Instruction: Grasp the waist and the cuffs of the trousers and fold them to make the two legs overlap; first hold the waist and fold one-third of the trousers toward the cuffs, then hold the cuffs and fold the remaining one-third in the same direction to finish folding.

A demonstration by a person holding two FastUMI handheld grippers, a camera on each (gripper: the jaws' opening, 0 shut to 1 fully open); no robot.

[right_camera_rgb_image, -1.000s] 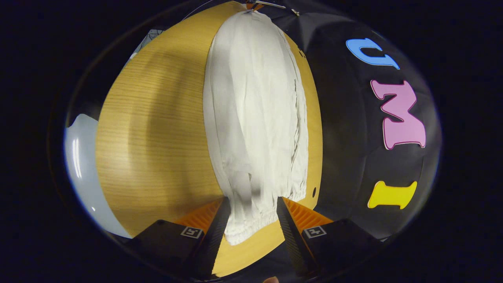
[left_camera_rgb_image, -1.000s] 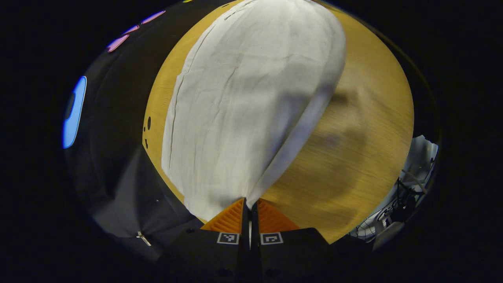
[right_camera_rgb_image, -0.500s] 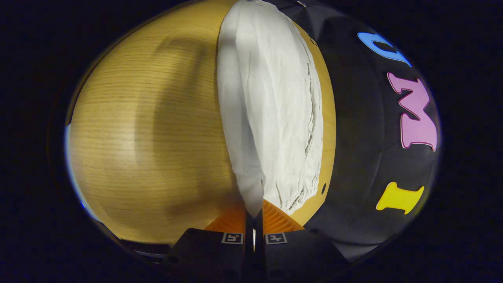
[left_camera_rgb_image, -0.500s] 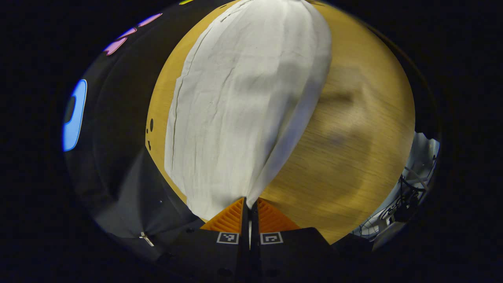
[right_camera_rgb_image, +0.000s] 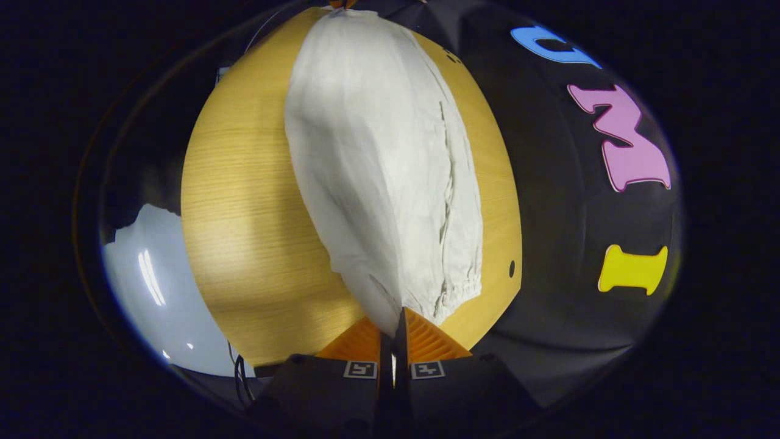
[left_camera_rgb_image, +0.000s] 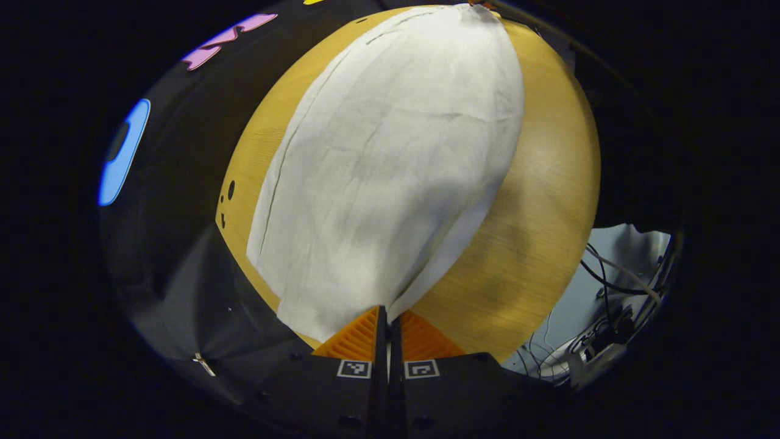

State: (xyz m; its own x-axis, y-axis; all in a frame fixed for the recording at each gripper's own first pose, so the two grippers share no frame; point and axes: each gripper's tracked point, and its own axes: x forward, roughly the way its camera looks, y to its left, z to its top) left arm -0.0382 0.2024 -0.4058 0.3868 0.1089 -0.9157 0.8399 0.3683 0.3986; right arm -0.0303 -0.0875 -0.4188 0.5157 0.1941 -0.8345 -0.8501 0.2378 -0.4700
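White trousers (left_camera_rgb_image: 390, 158) lie lengthwise on a round wooden table (left_camera_rgb_image: 542, 201), stretched between my two grippers. My left gripper (left_camera_rgb_image: 386, 311) is shut on the corner of their near, wider end, and the cloth's right edge rises off the wood into the fingers. In the right gripper view the same trousers (right_camera_rgb_image: 378, 158) run away from me over the table (right_camera_rgb_image: 244, 201). My right gripper (right_camera_rgb_image: 396, 314) is shut on the front corner of the gathered elastic end (right_camera_rgb_image: 457, 286), lifting it slightly. The rest of that hem rests on the table.
Small dark holes (left_camera_rgb_image: 230, 190) mark the tabletop near the black cloth wall, with another hole (right_camera_rgb_image: 511, 268) beside the elastic hem. Past the table's edge are cables and equipment (left_camera_rgb_image: 609, 305) and a pale floor (right_camera_rgb_image: 146, 262). A metal clip (left_camera_rgb_image: 201, 363) hangs on the cloth.
One second ago my right gripper stood open around the elastic end; it has since shut on it and lifted. The left stayed shut on the trousers and shifted a little.
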